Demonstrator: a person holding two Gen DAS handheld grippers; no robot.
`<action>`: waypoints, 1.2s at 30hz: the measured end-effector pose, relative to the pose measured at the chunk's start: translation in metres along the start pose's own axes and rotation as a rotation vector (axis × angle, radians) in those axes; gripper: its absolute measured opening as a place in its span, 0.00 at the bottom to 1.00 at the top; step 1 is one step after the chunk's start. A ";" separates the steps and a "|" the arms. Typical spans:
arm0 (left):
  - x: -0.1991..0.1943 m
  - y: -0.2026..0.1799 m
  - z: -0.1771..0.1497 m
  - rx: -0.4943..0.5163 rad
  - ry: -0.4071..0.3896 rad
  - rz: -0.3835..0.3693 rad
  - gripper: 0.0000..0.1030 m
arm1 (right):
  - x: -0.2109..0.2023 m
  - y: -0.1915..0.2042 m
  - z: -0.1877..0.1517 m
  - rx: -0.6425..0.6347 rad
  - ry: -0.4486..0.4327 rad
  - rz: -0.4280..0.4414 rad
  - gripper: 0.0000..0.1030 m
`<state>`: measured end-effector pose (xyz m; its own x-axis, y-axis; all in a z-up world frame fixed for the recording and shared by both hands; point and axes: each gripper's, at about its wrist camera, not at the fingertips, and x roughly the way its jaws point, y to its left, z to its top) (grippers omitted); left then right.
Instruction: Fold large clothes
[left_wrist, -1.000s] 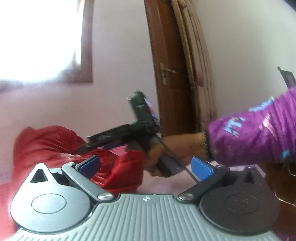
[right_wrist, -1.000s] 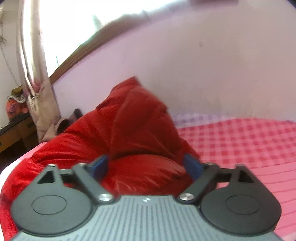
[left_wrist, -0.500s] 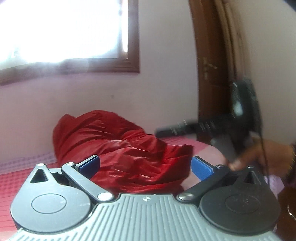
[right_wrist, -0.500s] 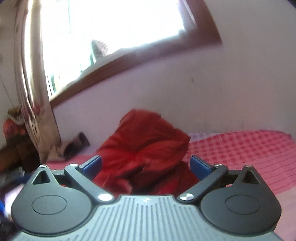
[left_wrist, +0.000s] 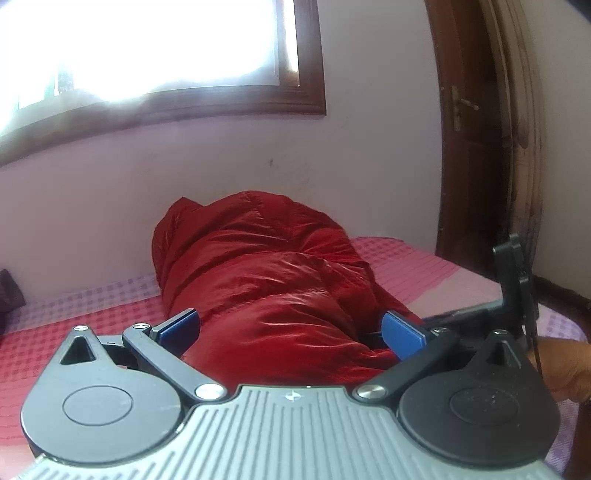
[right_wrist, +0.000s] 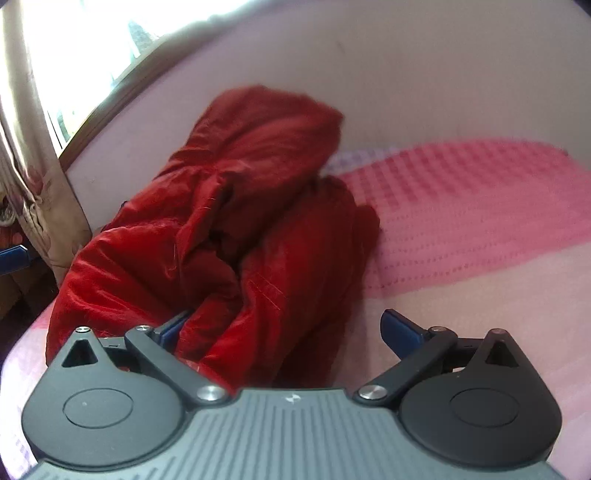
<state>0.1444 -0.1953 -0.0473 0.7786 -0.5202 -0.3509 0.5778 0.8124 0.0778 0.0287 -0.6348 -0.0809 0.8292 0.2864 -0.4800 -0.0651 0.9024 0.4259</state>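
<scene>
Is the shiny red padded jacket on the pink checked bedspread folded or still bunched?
Bunched. The shiny red padded jacket sits in a rumpled heap with uneven puffy lobes and a dark hollow between them, no flat layers or straight edges, on the pink checked bedspread.

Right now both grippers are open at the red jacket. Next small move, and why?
Probably close the right gripper on the jacket's near edge: the jacket lies crumpled on the bed, unheld, with fabric already at that gripper's left finger. The left gripper is open too.
</scene>
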 end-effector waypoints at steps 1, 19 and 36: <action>0.000 0.001 0.000 0.005 0.001 0.007 1.00 | -0.002 -0.003 -0.004 0.012 -0.002 0.004 1.00; 0.021 0.013 0.011 0.074 0.025 0.098 1.00 | -0.005 0.002 -0.008 -0.003 -0.026 -0.004 1.00; 0.060 0.046 0.009 0.028 0.095 0.147 1.00 | -0.005 0.002 -0.009 0.000 -0.027 -0.001 1.00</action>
<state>0.2203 -0.1914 -0.0563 0.8293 -0.3682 -0.4203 0.4674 0.8693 0.1606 0.0199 -0.6320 -0.0845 0.8441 0.2769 -0.4591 -0.0648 0.9027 0.4254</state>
